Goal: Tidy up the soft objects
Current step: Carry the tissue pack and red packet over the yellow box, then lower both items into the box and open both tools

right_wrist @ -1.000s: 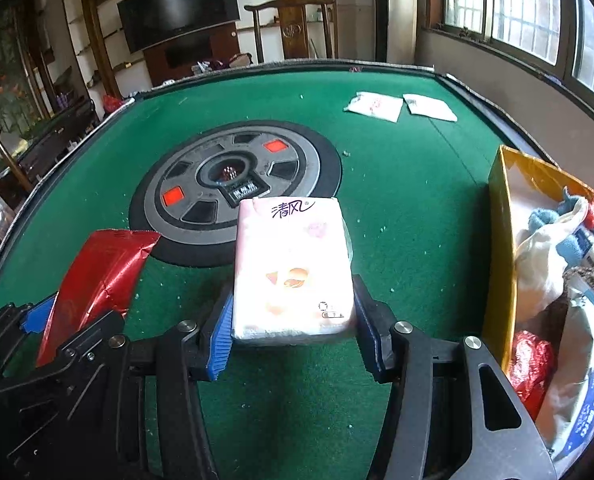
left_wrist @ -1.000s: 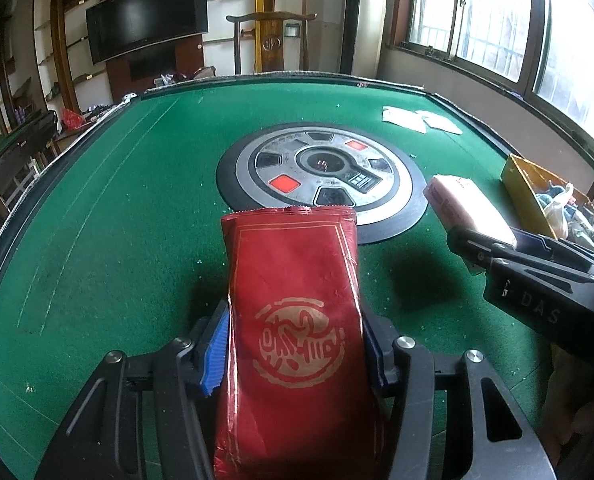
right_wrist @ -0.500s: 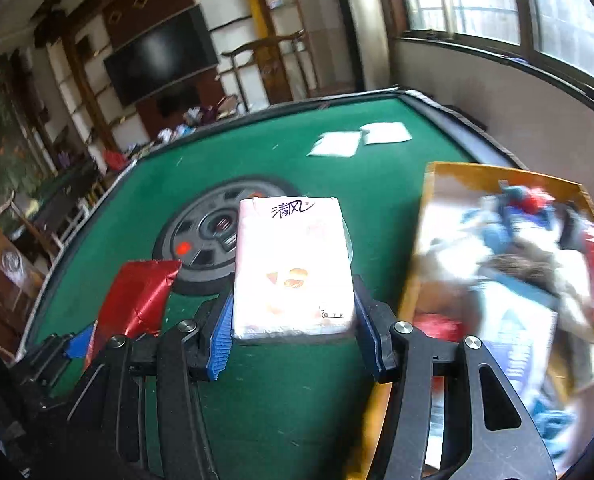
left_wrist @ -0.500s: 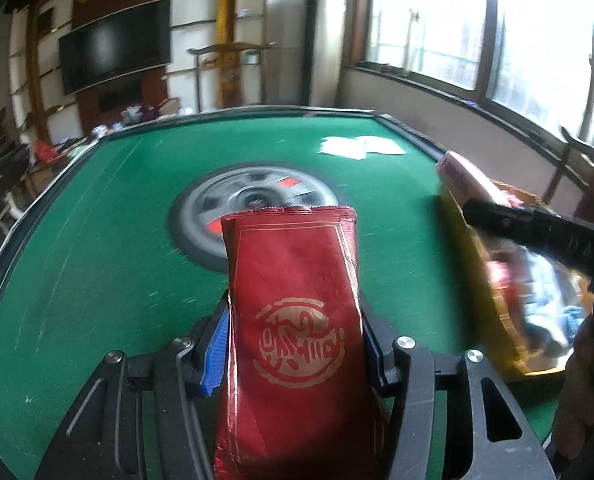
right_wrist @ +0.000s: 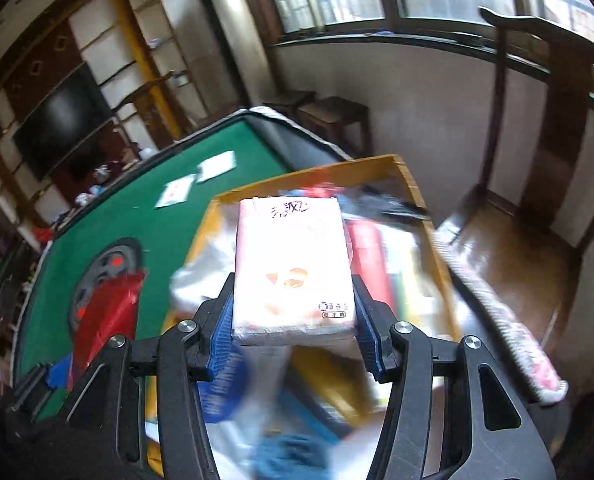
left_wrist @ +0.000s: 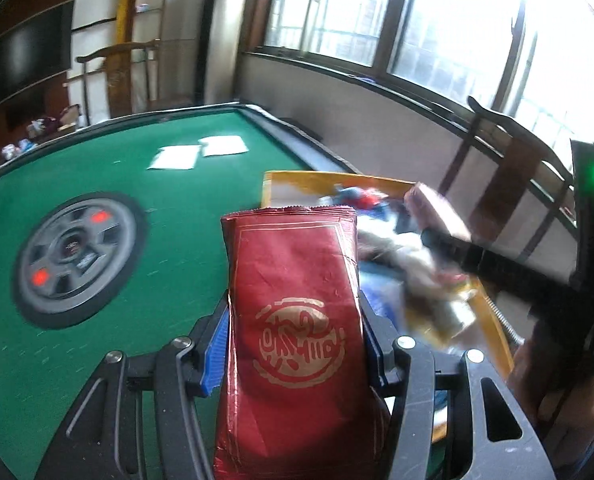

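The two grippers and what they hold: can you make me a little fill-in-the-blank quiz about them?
1. The left gripper is shut on a ____ pouch.
2. The right gripper holds a tissue pack above the yellow ____.
3. The table is covered in ____ felt.
4. Two white ____ lie flat near the table's far edge.

Missing words: red; box; green; papers

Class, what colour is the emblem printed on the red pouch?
Gold, on the red pouch; clearest in the left wrist view.
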`<state>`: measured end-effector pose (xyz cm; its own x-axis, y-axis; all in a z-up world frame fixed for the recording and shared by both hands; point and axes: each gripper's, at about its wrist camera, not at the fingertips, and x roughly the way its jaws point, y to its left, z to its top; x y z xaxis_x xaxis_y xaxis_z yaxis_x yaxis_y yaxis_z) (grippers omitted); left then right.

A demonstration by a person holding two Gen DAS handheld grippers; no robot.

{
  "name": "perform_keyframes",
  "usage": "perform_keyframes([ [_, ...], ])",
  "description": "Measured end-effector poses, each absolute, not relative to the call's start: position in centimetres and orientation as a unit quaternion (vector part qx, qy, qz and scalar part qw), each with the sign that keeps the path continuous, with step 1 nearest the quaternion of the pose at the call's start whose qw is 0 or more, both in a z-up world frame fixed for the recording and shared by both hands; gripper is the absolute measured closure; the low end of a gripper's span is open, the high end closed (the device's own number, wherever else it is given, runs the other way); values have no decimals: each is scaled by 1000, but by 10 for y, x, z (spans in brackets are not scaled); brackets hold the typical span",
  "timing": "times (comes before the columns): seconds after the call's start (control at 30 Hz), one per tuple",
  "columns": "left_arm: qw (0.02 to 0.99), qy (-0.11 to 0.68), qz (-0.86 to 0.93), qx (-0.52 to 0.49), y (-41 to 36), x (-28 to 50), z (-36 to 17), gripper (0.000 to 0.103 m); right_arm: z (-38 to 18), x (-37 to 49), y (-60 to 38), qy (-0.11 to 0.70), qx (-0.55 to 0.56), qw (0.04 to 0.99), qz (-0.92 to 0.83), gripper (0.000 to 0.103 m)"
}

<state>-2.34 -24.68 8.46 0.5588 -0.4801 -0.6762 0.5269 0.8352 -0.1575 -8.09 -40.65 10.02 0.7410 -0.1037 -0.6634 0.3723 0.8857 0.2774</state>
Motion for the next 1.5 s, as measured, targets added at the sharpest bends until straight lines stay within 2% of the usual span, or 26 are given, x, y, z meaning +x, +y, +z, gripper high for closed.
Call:
perform_keyframes([
  [0.3,872,391,-285,79,-288,-11,47,44,76,-90,-436,368,177,896,-172,49],
  [0.67,884,364,-286,71,-283,-20,44,40,66,-89,-420,389,101,895,-194,46],
  [0.93,891,342,-286,81,-281,-29,45,40,70,-103,-406,383,73,896,-212,45],
  [1.07,894,334,-286,88,-280,-34,45,40,72,-111,-404,379,65,897,-218,40],
  [1.5,908,294,-274,119,-282,-50,51,40,76,-131,-396,361,53,905,-218,40],
])
